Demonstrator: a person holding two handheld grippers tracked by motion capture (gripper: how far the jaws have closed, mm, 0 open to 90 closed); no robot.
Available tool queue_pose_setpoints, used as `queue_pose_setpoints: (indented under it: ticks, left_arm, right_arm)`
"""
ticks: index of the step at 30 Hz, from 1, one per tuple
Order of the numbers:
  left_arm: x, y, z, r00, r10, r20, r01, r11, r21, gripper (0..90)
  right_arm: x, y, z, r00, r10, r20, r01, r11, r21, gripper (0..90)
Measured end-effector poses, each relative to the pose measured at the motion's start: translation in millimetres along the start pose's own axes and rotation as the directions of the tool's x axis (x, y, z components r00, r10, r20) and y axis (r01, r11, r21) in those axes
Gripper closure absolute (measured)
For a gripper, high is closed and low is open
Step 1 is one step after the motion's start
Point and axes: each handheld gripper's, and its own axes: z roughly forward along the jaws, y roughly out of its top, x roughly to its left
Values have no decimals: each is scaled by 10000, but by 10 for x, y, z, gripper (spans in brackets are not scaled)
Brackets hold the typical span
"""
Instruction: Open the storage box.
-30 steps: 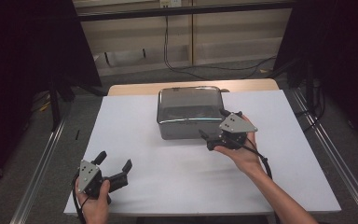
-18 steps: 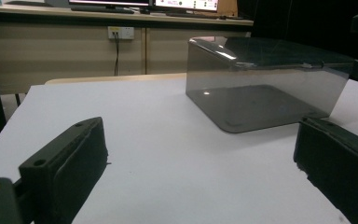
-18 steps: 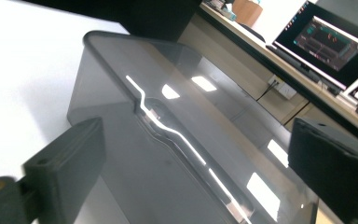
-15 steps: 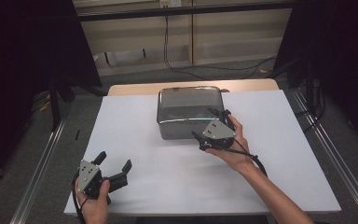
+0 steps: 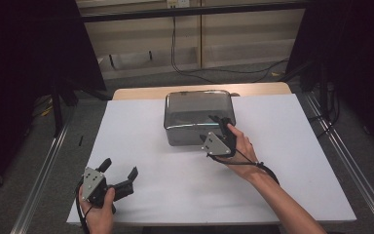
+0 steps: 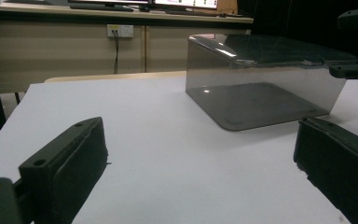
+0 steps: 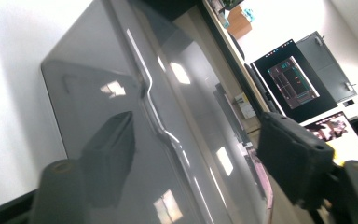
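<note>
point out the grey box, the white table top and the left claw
grey box (image 5: 197,105): high view, middle of its lid
white table top (image 5: 287,146): high view, bare part right of the box
left claw (image 5: 121,173): high view, midway between its open tips

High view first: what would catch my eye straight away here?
A smoky, see-through box sits at the far middle of the white table. The right tongs, tilted, reach its near right corner with jaws open. The left tongs rest open near the table's front left edge.
</note>
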Motion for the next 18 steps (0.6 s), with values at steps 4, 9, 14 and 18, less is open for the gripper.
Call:
queue_pose_setpoints:
  ticks: [4,9,14,18]
  left_arm:
    - [-3,-1,1,10000,6,6,-6,10000,2,27]
    - [2,-2,1,10000,28,7,-28,10000,63,27]
    - [1,-6,10,10000,7,11,-8,9999,115,27]
    - [4,-5,5,10000,15,-1,-15,10000,99,27]
  right_arm:
    - [34,15,21,9979,-653,23,653,9978,121,351]
    - [73,16,43,9916,-1296,36,1294,9913,236,423]
    - [102,22,56,9858,-1680,67,1677,9853,333,517]
    - [140,27,68,9756,-2195,54,2190,9745,486,577]
